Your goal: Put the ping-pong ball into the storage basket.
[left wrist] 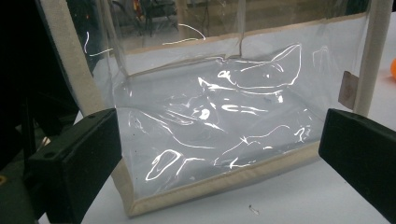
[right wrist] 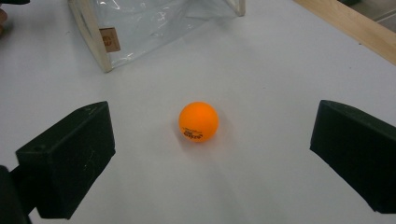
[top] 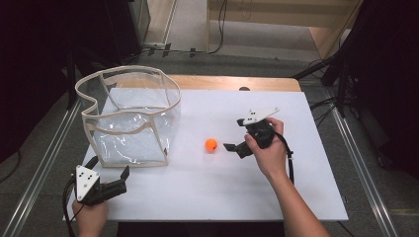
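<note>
A small orange ball [top: 211, 144] rests on the white table top [top: 222, 192], right of a clear plastic bag with beige trim [top: 128, 116] that stands upright and open. My right gripper [top: 236, 134] is open just right of the ball, jaws pointing at it. In the right gripper view the ball [right wrist: 198, 121] lies on the table ahead of the wide-apart jaws, untouched. My left gripper [top: 109, 167] is open near the front left corner, facing the bag's near wall [left wrist: 224, 121]. Nothing sits between its jaws.
The bag's corner with a small tag [right wrist: 107, 39] lies beyond the ball. A wooden strip [top: 232, 82] runs along the table's far edge. Metal rails [top: 44, 163] flank both sides. Bare table surface lies in front of the ball and right of my right hand.
</note>
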Demonstrator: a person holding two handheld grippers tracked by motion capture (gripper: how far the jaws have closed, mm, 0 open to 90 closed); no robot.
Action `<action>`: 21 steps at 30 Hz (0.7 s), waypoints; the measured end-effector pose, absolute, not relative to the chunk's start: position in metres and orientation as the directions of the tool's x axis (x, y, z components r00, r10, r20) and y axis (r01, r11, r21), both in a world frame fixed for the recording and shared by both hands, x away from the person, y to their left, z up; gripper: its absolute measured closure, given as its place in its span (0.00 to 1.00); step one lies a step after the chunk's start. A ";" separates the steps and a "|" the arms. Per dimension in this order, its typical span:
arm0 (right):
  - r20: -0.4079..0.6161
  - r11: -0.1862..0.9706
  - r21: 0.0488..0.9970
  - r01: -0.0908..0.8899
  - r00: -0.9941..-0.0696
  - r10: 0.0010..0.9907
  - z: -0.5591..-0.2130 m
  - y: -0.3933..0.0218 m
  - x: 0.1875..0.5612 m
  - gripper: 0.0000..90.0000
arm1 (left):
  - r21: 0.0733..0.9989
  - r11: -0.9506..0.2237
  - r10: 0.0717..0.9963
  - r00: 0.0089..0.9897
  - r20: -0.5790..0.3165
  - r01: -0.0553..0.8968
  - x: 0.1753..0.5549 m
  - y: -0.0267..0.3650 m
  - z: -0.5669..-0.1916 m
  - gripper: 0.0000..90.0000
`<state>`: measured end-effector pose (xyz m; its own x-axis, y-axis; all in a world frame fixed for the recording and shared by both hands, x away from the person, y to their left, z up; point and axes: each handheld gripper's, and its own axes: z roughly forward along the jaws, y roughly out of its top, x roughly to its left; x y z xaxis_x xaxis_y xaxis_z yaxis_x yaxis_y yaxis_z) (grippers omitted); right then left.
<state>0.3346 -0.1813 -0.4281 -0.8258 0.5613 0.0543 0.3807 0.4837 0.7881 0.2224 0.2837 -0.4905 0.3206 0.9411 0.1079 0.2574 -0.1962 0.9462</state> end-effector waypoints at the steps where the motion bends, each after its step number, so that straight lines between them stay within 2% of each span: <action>1: 0.053 0.485 0.789 0.378 -0.827 0.560 -0.428 -0.180 0.335 0.00 | 0.946 -0.196 0.941 0.321 0.108 0.257 0.222 0.284 -0.490 0.00; 21: 0.057 0.531 0.757 0.381 -0.848 0.528 -0.428 -0.165 0.346 0.00 | 0.947 -0.193 0.941 0.321 0.105 0.257 0.222 0.284 -0.490 0.00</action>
